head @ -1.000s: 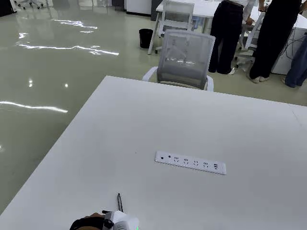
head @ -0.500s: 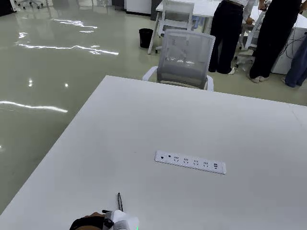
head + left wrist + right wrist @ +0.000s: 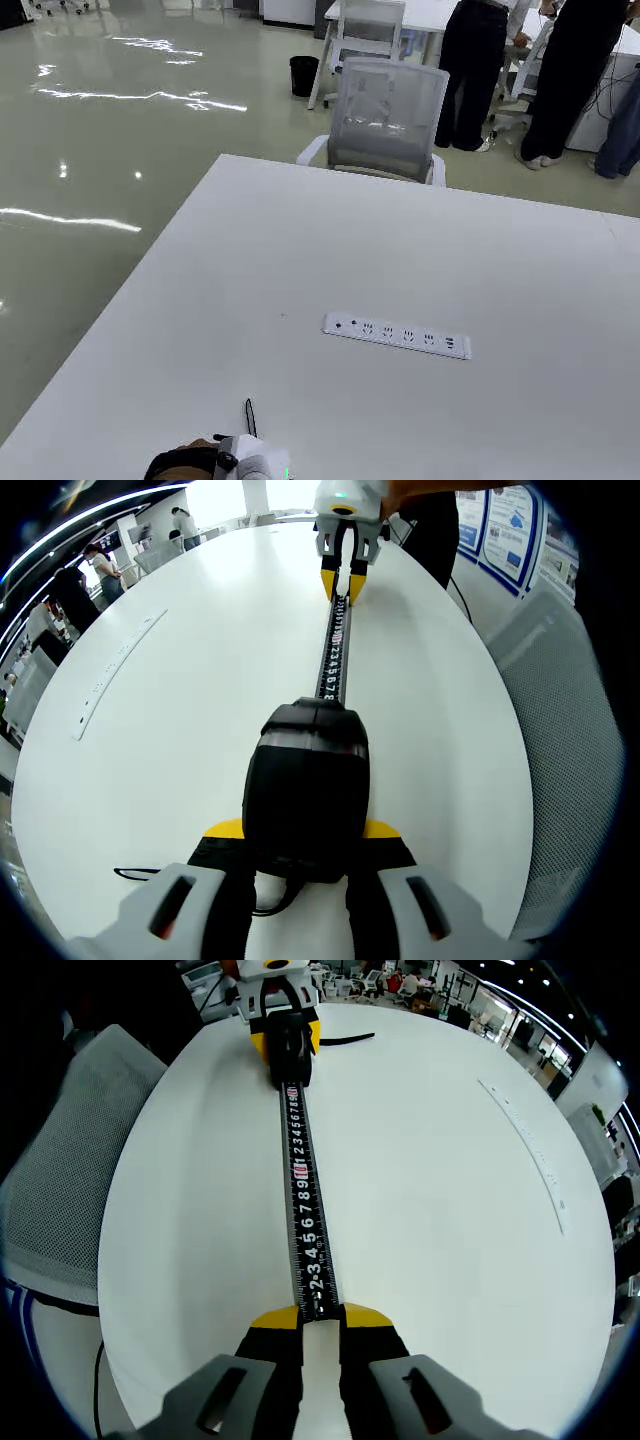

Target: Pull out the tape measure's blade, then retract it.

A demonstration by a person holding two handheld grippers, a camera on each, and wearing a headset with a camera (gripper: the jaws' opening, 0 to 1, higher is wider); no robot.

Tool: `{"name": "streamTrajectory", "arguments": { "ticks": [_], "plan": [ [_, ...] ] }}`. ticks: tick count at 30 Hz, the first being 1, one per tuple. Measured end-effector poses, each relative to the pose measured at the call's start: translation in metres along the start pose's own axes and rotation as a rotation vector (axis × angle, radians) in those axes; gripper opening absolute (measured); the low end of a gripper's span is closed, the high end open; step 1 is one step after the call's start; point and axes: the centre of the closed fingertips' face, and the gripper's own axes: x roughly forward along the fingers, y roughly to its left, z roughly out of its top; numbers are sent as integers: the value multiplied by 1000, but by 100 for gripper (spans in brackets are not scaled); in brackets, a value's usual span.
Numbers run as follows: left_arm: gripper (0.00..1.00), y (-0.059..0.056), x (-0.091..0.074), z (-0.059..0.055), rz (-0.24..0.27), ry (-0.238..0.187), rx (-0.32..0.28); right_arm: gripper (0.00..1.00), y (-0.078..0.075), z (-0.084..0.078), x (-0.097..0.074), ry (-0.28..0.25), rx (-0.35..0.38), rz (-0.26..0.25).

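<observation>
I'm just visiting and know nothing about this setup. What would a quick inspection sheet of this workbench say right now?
Surface: white table.
Job's things: black tape measure case; blade pulled out flat along the table.
Clutter: white power strip.
Grippers: left gripper shut on the case; right gripper shut on the blade's end.
Cables: thin black cord beside the case.
Surroundings: mesh chair, black bin, people standing, glossy floor.

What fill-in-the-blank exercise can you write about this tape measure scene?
1. The left gripper is shut on the tape's ____ case.
2. The right gripper holds the blade, which is pulled ____ of the case.
3. The power strip has the colour ____.
Missing words: black; out; white.
</observation>
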Motion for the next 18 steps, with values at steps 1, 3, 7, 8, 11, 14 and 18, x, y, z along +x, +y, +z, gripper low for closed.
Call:
{"name": "streamTrajectory", "arguments": {
  "ticks": [1, 3, 7, 8, 11, 14, 18],
  "plan": [
    [31, 0, 0, 0, 0, -1, 0, 11, 0, 0, -1, 0, 1, -1],
    [31, 0, 0, 0, 0, -1, 0, 11, 0, 0, -1, 2, 1, -1],
    [31, 1, 1, 0, 0, -1, 0, 11, 0, -3, -1, 4, 4, -2],
    [31, 1, 1, 0, 0, -2, -1, 11, 0, -4, -1, 4, 5, -2],
    [31, 1, 1, -1, 0, -4, -2, 11, -1, -5, 0, 5, 7, -3],
    [31, 1, 2, -1, 0, -4, -2, 11, -1, -6, -2, 9, 7, -3],
    [31, 1, 2, -1, 0, -5, -3, 11, 0, -7, -3, 9, 10, -5]
  ]
}}
